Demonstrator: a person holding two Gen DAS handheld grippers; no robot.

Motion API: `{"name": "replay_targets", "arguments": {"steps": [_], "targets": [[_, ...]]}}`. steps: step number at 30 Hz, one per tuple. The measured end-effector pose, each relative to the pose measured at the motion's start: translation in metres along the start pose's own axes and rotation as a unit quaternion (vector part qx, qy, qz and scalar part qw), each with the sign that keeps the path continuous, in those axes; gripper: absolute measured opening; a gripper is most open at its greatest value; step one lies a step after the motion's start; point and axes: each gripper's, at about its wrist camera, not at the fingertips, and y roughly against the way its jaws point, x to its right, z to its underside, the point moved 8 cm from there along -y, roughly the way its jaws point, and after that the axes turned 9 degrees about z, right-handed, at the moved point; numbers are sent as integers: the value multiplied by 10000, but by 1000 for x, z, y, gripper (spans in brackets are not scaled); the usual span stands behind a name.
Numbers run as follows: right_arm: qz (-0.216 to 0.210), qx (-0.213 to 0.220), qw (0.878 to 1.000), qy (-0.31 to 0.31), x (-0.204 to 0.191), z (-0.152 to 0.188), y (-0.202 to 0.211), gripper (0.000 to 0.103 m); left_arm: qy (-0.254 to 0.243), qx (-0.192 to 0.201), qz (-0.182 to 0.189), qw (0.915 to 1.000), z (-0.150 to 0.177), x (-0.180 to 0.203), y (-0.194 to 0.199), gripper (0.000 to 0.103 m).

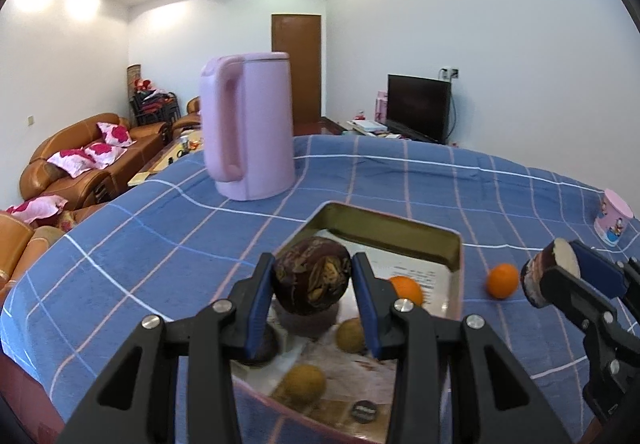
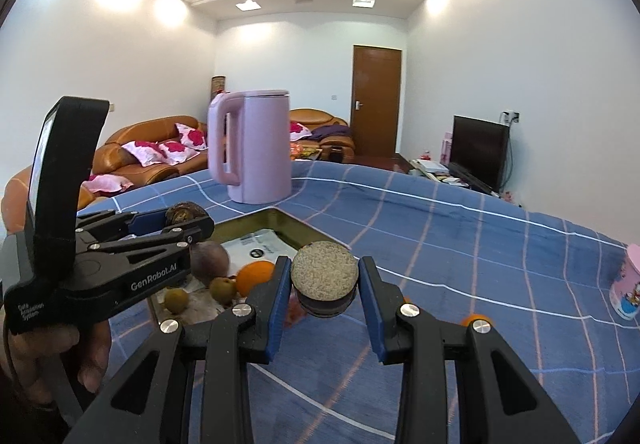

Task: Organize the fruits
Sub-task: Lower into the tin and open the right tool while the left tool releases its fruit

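left gripper (image 1: 312, 278) has its jaws clamped on a dark fruit (image 1: 312, 274) right above the tin (image 1: 456, 256). right gripper (image 2: 324, 280) grips a cut fruit (image 2: 324, 270) over the bench (image 2: 460, 264), tin to its left.

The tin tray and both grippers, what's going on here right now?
A person is sorting fruit into the tin tray on the blue checked cloth. The left gripper is shut on a dark wrinkled fruit, held above the tray. The right gripper is shut on a cut dark fruit, pale face up, held over the cloth beside the tray. An orange and small brown fruits already lie in the tray; another orange sits outside.
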Motion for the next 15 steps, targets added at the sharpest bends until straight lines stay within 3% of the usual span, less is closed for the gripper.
{"name": "replay_targets", "arguments": {"steps": [15], "targets": [[-496, -185, 9978, 392, -57, -1, -16, 36, 265, -364, -70, 9990, 12, -39, -14, 41]]}}
